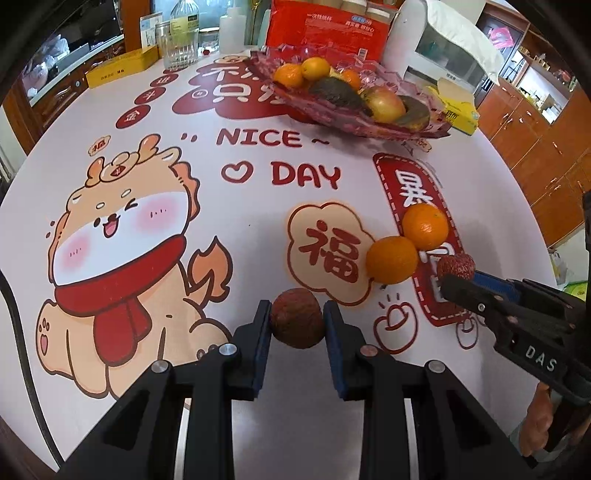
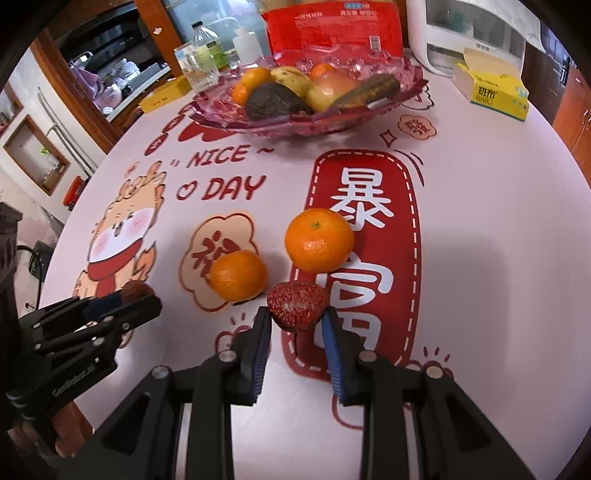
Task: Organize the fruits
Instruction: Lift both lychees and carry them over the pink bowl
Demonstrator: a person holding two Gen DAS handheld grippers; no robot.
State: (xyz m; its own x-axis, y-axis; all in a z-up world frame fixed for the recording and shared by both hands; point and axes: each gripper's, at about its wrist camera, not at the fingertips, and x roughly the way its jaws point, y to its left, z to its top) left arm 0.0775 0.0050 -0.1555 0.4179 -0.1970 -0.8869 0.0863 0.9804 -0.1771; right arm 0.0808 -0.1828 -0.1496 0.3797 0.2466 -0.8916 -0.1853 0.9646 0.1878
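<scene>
fruits sit in both sets of jaws right now. the left gripper (image 1: 297, 321) has its jaws closed on a brown lychee (image 1: 297, 316), the blue pads pressing its sides, low over the desk (image 1: 229, 251). the right gripper (image 2: 297, 321) has its jaws closed on a red lychee (image 2: 297, 304), bumpy-skinned with a pale patch showing; whether it rests on the desk or hangs just above it i cannot tell.

just beyond the red lychee lie two loose fruits on the cloth: a small orange (image 2: 238, 275) and a larger orange (image 2: 319, 240), close beside each other. farther back stands the pink glass bowl (image 2: 410, 79), already holding oranges, an apple, two dark avocado-like fruits and a spotted yellow one.

judging by that, the job looks well along: most fruit is in the bowl, two pieces are gripped but not yet delivered, and two oranges are left on the desk.

writing on the cloth reads "nice" and "day" beside a heart and a cartoon dragon, with large chinese characters on red panels. the right gripper's body, seen from the left wrist, is marked "das". a yellow box (image 2: 491, 90) near the far edge shows "babo". a red packet (image 2: 332, 31) behind the bowl carries chinese print too small to read.
</scene>
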